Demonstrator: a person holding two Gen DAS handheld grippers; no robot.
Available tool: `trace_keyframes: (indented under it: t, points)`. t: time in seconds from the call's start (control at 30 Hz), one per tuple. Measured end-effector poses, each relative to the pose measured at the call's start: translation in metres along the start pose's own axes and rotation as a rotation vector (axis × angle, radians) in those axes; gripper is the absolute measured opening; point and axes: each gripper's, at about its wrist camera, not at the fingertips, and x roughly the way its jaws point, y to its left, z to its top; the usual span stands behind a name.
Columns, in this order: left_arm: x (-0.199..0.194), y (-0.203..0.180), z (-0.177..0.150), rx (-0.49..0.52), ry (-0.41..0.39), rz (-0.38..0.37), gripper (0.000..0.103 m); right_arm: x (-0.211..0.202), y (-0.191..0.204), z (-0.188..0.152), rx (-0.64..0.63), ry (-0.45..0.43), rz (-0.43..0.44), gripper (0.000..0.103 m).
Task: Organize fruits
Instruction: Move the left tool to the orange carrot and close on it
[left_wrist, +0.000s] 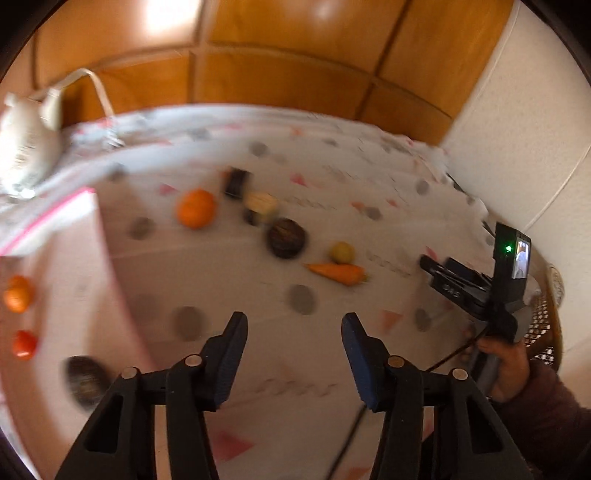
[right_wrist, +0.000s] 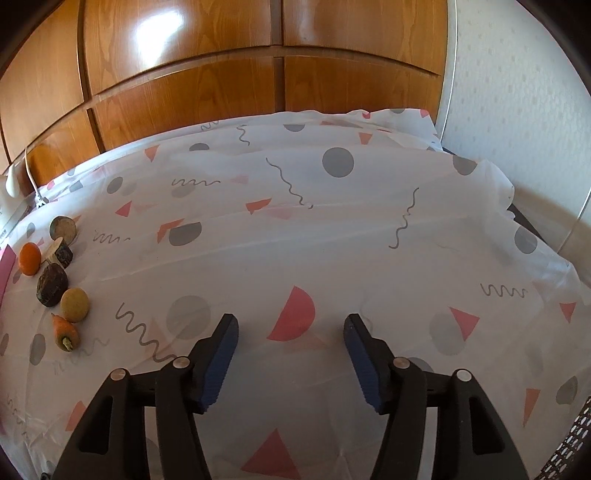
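In the blurred left wrist view an orange (left_wrist: 195, 208), a dark round fruit (left_wrist: 286, 237), a small yellow fruit (left_wrist: 342, 252) and a carrot (left_wrist: 338, 273) lie on the patterned cloth. A white box (left_wrist: 88, 280) at left holds an orange (left_wrist: 16, 294), a red fruit (left_wrist: 24, 343) and a dark fruit (left_wrist: 85, 376). My left gripper (left_wrist: 294, 325) is open and empty above the cloth. My right gripper (right_wrist: 291, 326) is open and empty; it shows at the right of the left view (left_wrist: 434, 266). The right view shows the orange (right_wrist: 29, 259), dark fruit (right_wrist: 51, 284), yellow fruit (right_wrist: 74, 304) and carrot (right_wrist: 65, 331) far left.
Cut wood-like pieces (left_wrist: 260, 204) (right_wrist: 63, 228) lie behind the fruits. A white teapot-like item (left_wrist: 26, 144) and a cable (left_wrist: 99, 88) sit at the back left. Wooden cabinet doors (right_wrist: 184, 74) stand behind the table. A wall (right_wrist: 517, 92) is at right.
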Motion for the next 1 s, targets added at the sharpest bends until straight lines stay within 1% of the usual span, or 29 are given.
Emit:
trace_keyframes:
  t: [0.1,0.2,0.33,0.37,0.43,0.53,0.63,0.73,0.77,0.8,0.83,0.87,0.9,0.93,1.0]
  points:
    - [0.024,-0.01,0.008,-0.035,0.062,-0.06,0.043,0.0,0.001,0.0,-0.002,-0.002,0.015,0.067]
    - [0.042,-0.021,0.018,-0.068,0.099,-0.108,0.043,0.002,0.002,0.0,-0.005,-0.004,0.025,0.071]
    - [0.061,-0.038,0.028,-0.091,0.12,-0.125,0.051,0.003,0.002,-0.001,-0.005,-0.008,0.035,0.074]
    - [0.066,-0.04,0.029,-0.099,0.125,-0.119,0.054,0.003,0.002,-0.001,-0.005,-0.009,0.037,0.075]
    - [0.078,-0.042,0.034,-0.136,0.144,-0.096,0.054,0.004,0.002,-0.001,-0.006,-0.011,0.039,0.075]
    - [0.091,-0.038,0.04,-0.215,0.159,-0.086,0.054,0.004,0.002,-0.001,-0.008,-0.012,0.045,0.078]
    - [0.1,-0.037,0.045,-0.249,0.152,-0.043,0.054,0.005,0.004,-0.001,-0.014,-0.011,0.05,0.08]
    - [0.108,-0.036,0.046,-0.268,0.168,-0.012,0.053,0.005,0.004,-0.002,-0.014,-0.012,0.053,0.081]
    - [0.109,-0.038,0.046,-0.252,0.163,-0.005,0.051,0.005,0.004,-0.002,-0.013,-0.012,0.054,0.081]
    - [0.108,-0.042,0.044,-0.215,0.161,0.01,0.049,0.005,0.004,-0.002,-0.013,-0.013,0.055,0.081]
    - [0.109,-0.045,0.043,-0.184,0.159,0.018,0.043,0.005,0.004,-0.002,-0.013,-0.013,0.055,0.082]
    - [0.108,-0.047,0.04,-0.156,0.166,0.009,0.03,0.005,0.004,-0.002,-0.012,-0.013,0.055,0.082]
    - [0.107,-0.045,0.036,-0.145,0.171,-0.006,0.028,0.005,0.004,-0.002,-0.013,-0.013,0.056,0.082]
    - [0.105,-0.043,0.034,-0.137,0.164,-0.001,0.027,0.005,0.004,-0.002,-0.013,-0.012,0.055,0.082]
    - [0.1,-0.037,0.028,-0.136,0.162,-0.014,0.026,0.005,0.005,-0.002,-0.014,-0.012,0.055,0.083]
